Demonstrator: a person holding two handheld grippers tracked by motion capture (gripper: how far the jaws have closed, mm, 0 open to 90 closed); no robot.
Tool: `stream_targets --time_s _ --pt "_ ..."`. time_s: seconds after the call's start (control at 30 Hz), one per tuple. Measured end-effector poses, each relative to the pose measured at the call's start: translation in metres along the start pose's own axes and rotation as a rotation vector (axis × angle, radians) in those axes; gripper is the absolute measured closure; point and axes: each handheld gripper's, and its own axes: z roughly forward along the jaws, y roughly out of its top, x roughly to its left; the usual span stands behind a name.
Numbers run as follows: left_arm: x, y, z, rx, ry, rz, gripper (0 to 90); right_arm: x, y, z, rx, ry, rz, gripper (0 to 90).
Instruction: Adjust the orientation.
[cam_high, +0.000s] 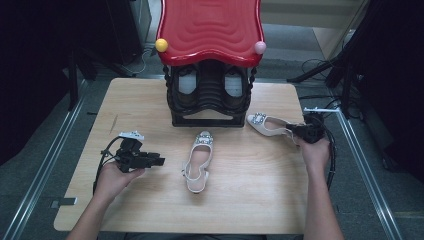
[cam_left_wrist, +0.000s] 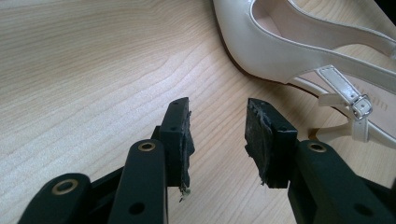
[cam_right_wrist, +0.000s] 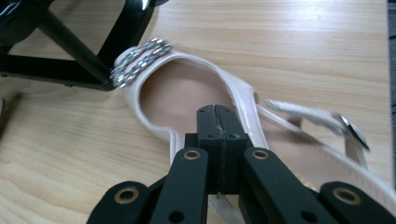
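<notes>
While the left gripper (cam_high: 159, 161) was held low over the pale wooden table (cam_high: 150, 105) near its left edge, its two black jaws stood apart with nothing between them, as was seen in the left gripper view (cam_left_wrist: 217, 135), where bare wood showed through the gap. No earlier state could be judged from what was shown. Just to the right of those jaws, a cream patent-leather slingback shoe with a jewelled toe ornament (cam_high: 198, 161) was laid flat near the middle of the table, its toe pointed toward the far side and its buckled heel strap (cam_left_wrist: 357, 100) turned toward the person. A second cream slingback shoe of the same kind (cam_high: 267, 125) was placed farther right, its jewelled toe (cam_right_wrist: 140, 60) lying just beside the base of a black shoe rack with a wavy red top (cam_high: 210, 30), which was stood at the far middle of the table. The right gripper (cam_right_wrist: 218, 114) was set at the heel end of this second shoe, and its jaws were pressed together; whether the rim of the shoe was pinched between the pads could not be told, since the pads appeared to meet in front of the shoe's opening. A yellow ball (cam_high: 161, 45) and a pink ball (cam_high: 260, 47) were seen at the front corners of the red top.
</notes>
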Motion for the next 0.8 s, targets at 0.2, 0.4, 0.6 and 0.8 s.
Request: stream_targets --time_s 0.2,0.4,0.6,0.8 --pt "0.000 0.005 0.004 -0.006 -0.004 0.011 60.5 0.008 -0.006 0.000 0.021 0.007 -0.004 90.0" --pt "-0.001 0.011 0.009 0.000 -0.013 0.021 60.3 0.017 -0.010 -0.002 0.044 -0.003 -0.021 90.0" --pt "-0.001 0.015 0.013 0.005 -0.019 0.029 60.3 0.017 -0.012 -0.009 0.023 -0.009 -0.025 90.0" --pt "-0.002 0.016 0.015 0.016 -0.021 0.036 60.1 0.013 -0.010 -0.026 -0.028 -0.019 -0.021 87.4"
